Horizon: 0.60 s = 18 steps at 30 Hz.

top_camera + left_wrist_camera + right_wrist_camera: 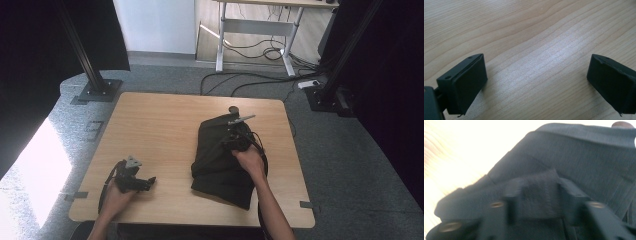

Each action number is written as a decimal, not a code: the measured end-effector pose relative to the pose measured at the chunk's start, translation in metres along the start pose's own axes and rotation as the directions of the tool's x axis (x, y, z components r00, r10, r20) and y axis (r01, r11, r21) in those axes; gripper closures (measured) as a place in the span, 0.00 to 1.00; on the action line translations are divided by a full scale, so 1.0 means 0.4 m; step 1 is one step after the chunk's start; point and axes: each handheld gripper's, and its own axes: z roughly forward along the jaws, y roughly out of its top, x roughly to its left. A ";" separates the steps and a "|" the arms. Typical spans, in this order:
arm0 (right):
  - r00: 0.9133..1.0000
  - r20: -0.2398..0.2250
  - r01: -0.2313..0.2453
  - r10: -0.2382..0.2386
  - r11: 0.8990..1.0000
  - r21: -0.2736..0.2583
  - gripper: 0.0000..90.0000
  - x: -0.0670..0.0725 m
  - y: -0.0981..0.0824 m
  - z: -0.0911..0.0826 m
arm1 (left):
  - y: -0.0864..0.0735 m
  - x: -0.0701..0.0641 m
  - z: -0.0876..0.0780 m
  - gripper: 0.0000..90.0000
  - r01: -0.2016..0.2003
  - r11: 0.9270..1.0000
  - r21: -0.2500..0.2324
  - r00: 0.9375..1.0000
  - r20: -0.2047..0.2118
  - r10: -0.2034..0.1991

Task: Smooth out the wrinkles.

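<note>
Forearms entering from bottom edge of high view, each hand carrying tongs. Wooden tabletop (160,130) bearing everything. Black folded garment (216,165) lying on right half of tabletop, near front edge. Right tongs (235,131) resting over garment's upper part; in right gripper view, jaws pinching raised fold of dark cloth (537,195). Left tongs (148,183) lying low on bare wood at front left, well apart from garment; jaws spread wide, holding nothing.
</note>
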 end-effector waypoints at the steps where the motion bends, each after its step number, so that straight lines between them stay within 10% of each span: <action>1: 1.000 0.001 0.006 -0.006 1.000 0.009 0.82 0.001 -0.006 -0.004 | 0.000 0.000 0.000 0.03 0.000 1.000 0.000 1.000 0.000 0.000; 10: 0.999 -0.007 0.036 -0.036 0.998 -0.053 0.98 0.030 -0.080 -0.119 | 0.000 0.000 0.000 0.03 -0.001 1.000 0.000 1.000 0.000 0.001; 18: 0.999 -0.050 0.013 -0.017 0.998 -0.064 0.98 0.071 -0.249 -0.200 | 0.000 0.000 0.000 0.03 -0.002 1.000 0.001 1.000 0.000 0.002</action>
